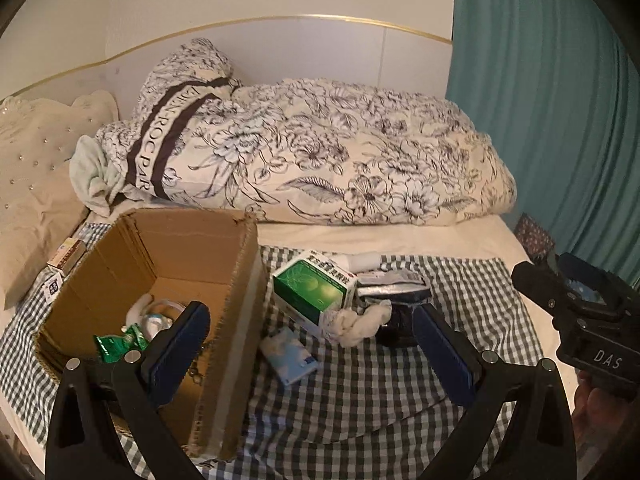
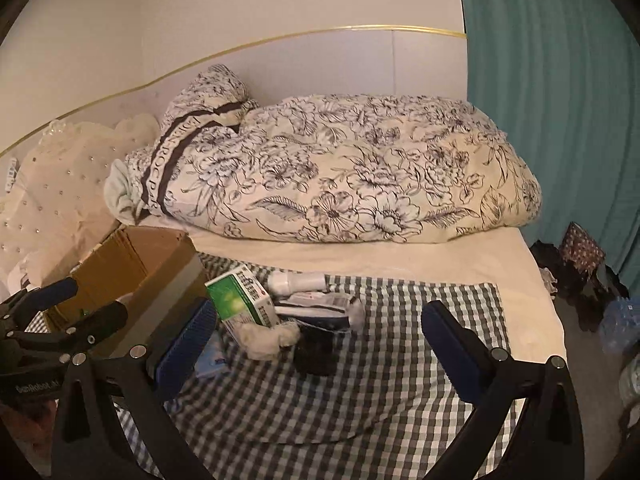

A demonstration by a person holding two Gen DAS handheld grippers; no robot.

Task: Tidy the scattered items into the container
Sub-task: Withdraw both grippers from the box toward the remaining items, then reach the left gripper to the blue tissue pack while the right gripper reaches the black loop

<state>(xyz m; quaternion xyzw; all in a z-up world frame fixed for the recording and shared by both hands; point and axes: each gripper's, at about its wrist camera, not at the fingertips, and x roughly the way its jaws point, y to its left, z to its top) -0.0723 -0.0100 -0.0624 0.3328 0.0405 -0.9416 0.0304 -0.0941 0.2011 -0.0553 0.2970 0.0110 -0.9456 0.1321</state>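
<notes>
A: Both grippers are noted empty. The left gripper (image 1: 310, 344) is held with its fingers wide apart, straddling the right wall of the cardboard box (image 1: 240, 288). The right gripper (image 2: 320, 344) is likewise spread open above the checked cloth (image 2: 360, 400) on the bed.

B: Location of the items is recorded. A green packet (image 1: 116, 344) and a pale bundle are already seen inside the box. Still outside, clustered just right of it: a green-and-white carton (image 1: 316, 288), a knotted white rag (image 1: 360, 322), a light blue tissue pack (image 1: 290, 354), a dark round object (image 2: 316, 350) and a white tube (image 2: 298, 280). Two small boxes (image 1: 66, 258) lie left of the box, against the pillow.

A: Risks are judged as follows. The box wall could be struck by the left fingers and the box shoved or tipped on the soft bedding.

B: The cluster is tightly packed; the rag touches the carton, so a neighbour could be dragged or knocked during a grasp. The cloth may also be pinched and pulled. A collision between grippers is possible, since both are near the box.
</notes>
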